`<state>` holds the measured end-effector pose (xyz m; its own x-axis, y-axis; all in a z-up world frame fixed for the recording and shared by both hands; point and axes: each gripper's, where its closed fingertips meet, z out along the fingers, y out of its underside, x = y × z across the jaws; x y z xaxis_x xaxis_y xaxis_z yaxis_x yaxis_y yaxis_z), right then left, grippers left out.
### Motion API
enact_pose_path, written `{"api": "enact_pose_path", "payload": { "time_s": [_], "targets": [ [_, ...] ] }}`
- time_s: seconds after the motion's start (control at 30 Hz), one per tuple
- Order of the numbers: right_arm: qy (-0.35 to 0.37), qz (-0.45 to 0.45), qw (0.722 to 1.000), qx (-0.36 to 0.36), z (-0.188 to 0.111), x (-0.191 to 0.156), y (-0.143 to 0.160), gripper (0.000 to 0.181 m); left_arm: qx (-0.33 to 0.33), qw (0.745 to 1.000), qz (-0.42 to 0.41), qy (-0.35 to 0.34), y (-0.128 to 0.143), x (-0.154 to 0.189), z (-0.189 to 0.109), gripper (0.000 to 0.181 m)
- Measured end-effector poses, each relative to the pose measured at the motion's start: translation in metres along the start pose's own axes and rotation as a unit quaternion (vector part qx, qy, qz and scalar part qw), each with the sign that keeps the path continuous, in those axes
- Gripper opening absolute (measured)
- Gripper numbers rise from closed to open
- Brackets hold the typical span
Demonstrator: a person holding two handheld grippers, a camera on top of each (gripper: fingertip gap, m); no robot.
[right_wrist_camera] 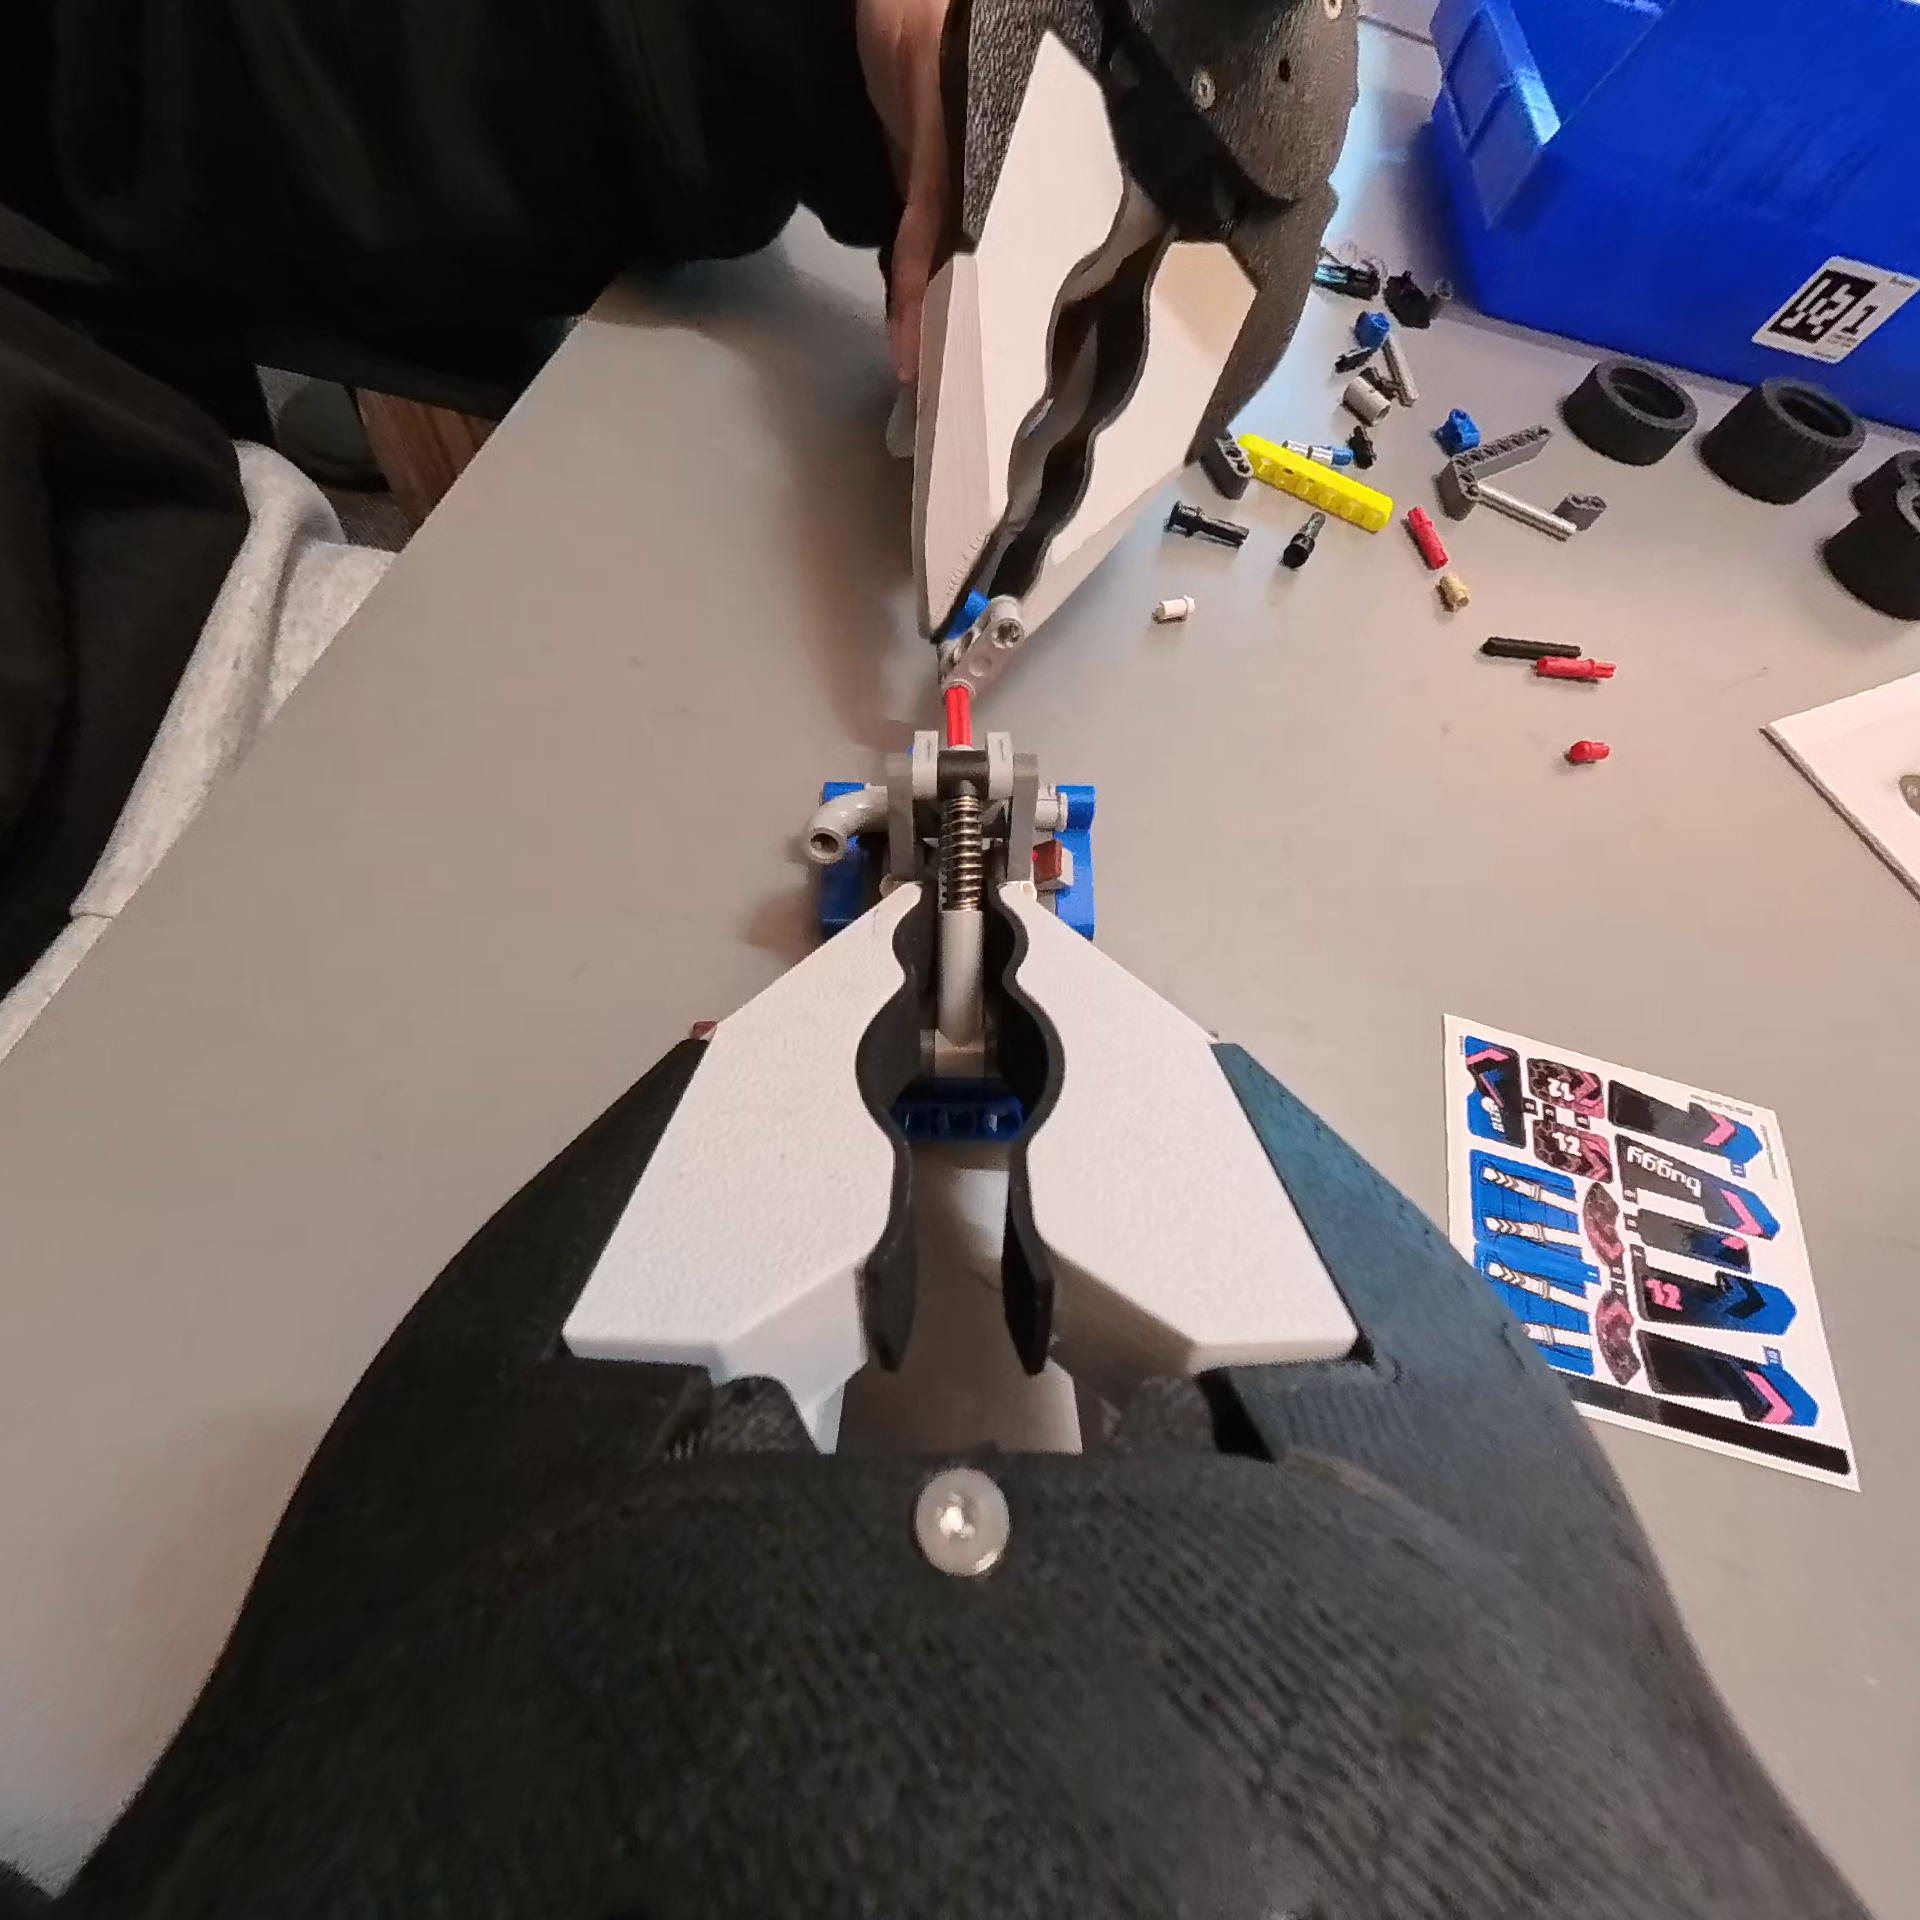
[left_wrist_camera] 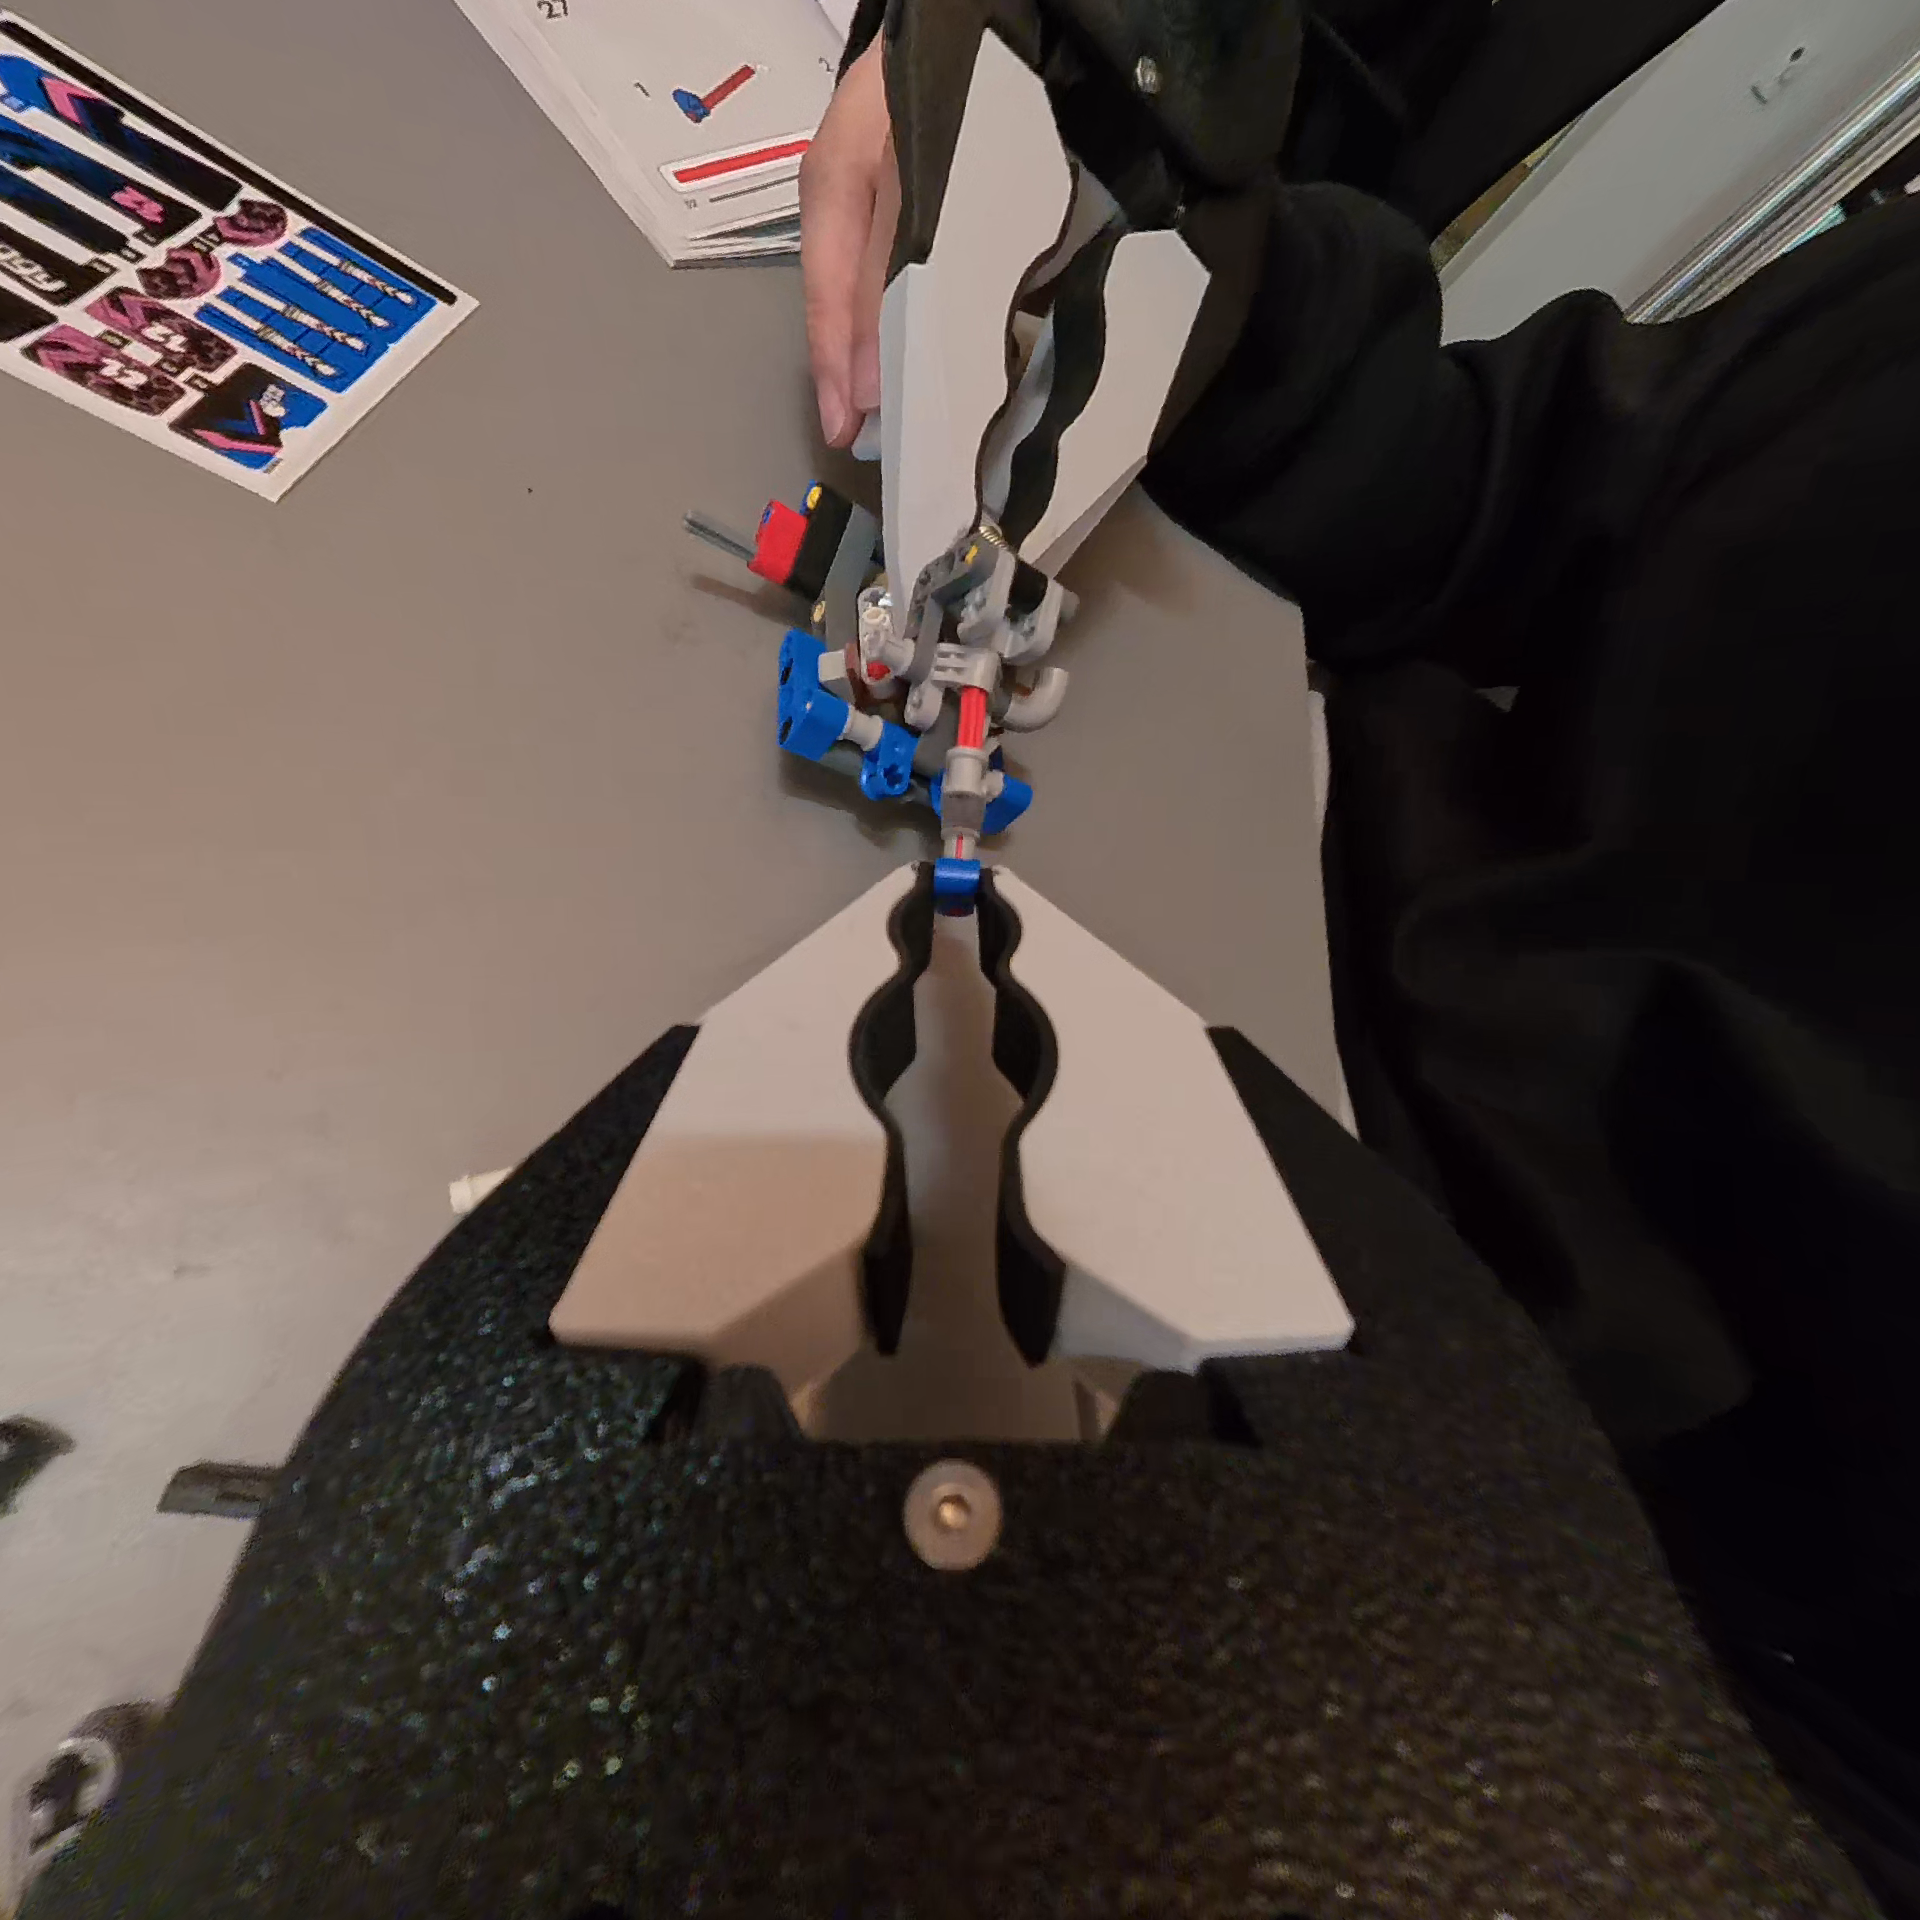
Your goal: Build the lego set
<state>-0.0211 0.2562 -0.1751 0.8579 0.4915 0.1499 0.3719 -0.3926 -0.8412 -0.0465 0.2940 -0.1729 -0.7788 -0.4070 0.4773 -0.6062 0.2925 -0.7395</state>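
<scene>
The left gripper [left_wrist_camera: 956, 883] pinches a small blue connector [left_wrist_camera: 954, 883] on the tip of a red axle [left_wrist_camera: 971, 717] sticking out of the half-built lego chassis [left_wrist_camera: 914, 675] on the grey table [left_wrist_camera: 416, 831]. The right gripper [right_wrist_camera: 961, 914] is clamped on the chassis's grey shock absorber [right_wrist_camera: 961, 935]. A sticker sheet [right_wrist_camera: 1631, 1236] lies nearby.

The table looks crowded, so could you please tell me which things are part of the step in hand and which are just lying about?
In use:
- left gripper shut on blue connector
- red axle
- lego assembly, held by right gripper

Lying about:
- sticker sheet
- yellow beam
- black tyres
- blue bin
- instruction booklet
</scene>
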Motion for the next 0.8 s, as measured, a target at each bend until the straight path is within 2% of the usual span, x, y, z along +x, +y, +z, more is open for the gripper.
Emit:
{"api": "enact_pose_path", "payload": {
  "time_s": [0.27, 0.57, 0.8],
  "targets": [
    [0.008, 0.003, 1.000, -0.002, 0.000, 0.003, 0.001, 0.006, -0.030, 0.990, 0.109, -0.081, -0.002, -0.009, 0.006, 0.005],
    [0.008, 0.001, 1.000, -0.002, 0.001, 0.002, 0.001, 0.006, -0.013, 0.990, 0.119, -0.076, -0.009, -0.006, 0.014, 0.005],
    [0.007, 0.005, 1.000, -0.003, 0.000, 0.003, 0.001, 0.006, -0.027, 0.980, 0.168, -0.104, -0.010, -0.006, 0.017, 0.005]
  ]
}}
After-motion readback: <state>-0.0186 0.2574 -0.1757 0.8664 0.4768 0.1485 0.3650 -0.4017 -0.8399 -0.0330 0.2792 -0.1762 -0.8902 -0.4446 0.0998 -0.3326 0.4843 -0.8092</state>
